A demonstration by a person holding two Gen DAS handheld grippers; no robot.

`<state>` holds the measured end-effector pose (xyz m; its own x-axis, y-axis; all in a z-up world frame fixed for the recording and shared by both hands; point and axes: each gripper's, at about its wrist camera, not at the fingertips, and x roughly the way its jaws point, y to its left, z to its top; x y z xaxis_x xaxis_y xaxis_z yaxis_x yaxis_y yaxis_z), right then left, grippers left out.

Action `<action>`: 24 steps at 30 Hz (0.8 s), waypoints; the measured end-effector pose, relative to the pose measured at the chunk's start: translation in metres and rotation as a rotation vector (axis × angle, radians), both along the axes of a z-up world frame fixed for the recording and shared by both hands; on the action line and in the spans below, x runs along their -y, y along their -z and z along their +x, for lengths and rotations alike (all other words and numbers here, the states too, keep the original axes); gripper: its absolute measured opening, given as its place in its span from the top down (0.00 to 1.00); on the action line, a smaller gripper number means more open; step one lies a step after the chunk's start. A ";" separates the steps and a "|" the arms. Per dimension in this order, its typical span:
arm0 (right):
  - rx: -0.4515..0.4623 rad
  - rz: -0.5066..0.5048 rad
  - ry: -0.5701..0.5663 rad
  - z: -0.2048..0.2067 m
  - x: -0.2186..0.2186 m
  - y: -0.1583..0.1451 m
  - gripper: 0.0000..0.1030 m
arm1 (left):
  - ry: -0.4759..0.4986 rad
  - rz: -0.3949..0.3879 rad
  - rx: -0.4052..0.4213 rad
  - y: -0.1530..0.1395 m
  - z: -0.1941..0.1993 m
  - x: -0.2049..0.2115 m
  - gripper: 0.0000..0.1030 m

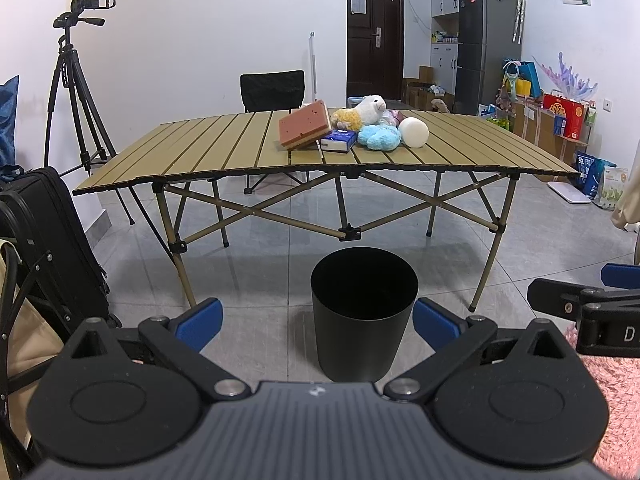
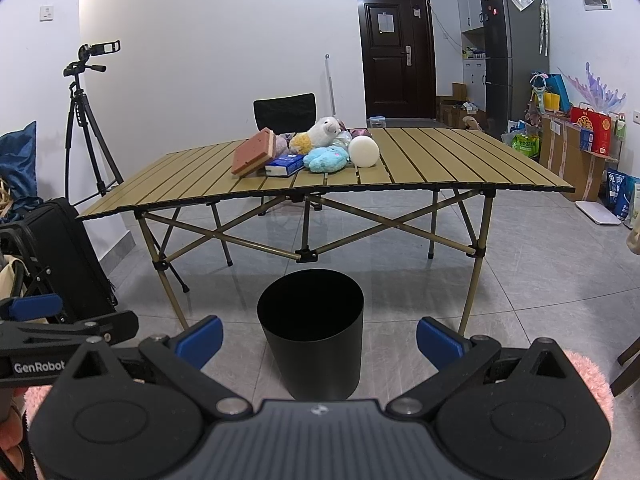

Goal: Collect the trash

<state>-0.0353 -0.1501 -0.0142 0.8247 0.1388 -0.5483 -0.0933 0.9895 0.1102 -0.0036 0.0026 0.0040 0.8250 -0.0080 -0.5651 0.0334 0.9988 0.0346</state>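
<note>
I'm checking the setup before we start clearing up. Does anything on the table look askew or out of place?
The pink sponge-like block sits tilted, propped against the blue tissue pack rather than lying flat. The rest is a clustered pile of plush toys on the table. The black bin stands upright.

Even, cool indoor light fills both views, falling from overhead; no lamp is visible. Beyond each gripper, the counter [image 1: 224, 148] casts a broad, soft shadow on the glossy floor [image 1: 280, 252], whose tiles carry faint reflections of the legs. The bin [image 2: 311, 332] interior reads as solid black, without detail. Focus is sharp from near to far. Fisheye distortion bows the counter edge and walls; dark vignetting clips the upper frame corners.
</note>
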 end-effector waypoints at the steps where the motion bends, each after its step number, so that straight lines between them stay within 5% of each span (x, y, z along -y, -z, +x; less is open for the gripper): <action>1: 0.000 0.000 0.000 0.000 0.000 0.000 0.00 | -0.001 0.000 0.000 0.000 0.000 0.000 0.00; 24: 0.009 -0.012 -0.020 0.027 -0.002 0.003 0.00 | -0.019 0.015 -0.004 0.005 0.021 -0.003 0.00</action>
<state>-0.0084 -0.1482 -0.0169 0.8267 0.1489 -0.5426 -0.1140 0.9887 0.0976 0.0175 0.0054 -0.0008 0.8229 0.0157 -0.5680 0.0150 0.9987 0.0494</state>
